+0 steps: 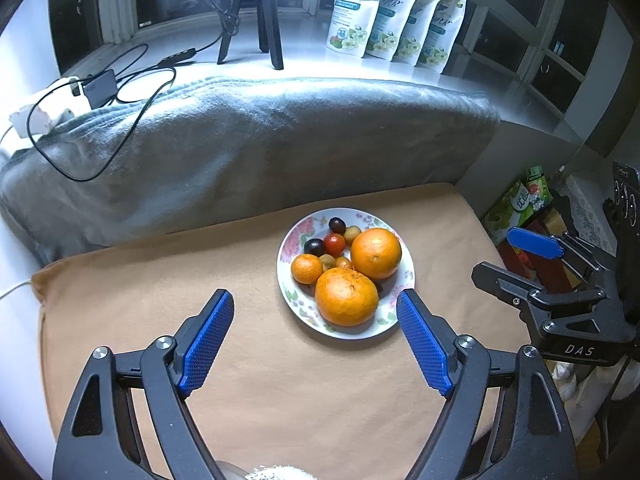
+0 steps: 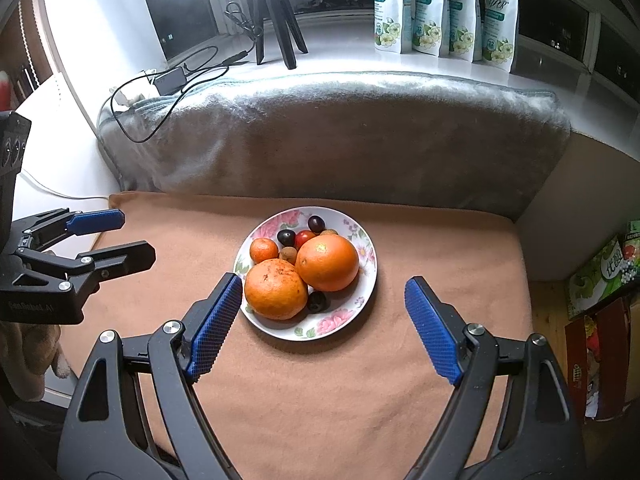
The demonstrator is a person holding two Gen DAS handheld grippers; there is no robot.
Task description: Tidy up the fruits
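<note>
Tan cloth [image 1: 256,360] has no loose fruit; every fruit sits on the plate [image 1: 285,276]. Left gripper [image 1: 316,338] and right gripper [image 2: 324,326] are wide apart, empty. Looks done.

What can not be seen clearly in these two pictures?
- Dark fruit: mostly hidden behind the two large oranges in the left wrist view.
- Pouch labels: print too small and blurred, both views.
- Colourful boxes: cut off by the right edge.
- Tripod: top cut off.
</note>
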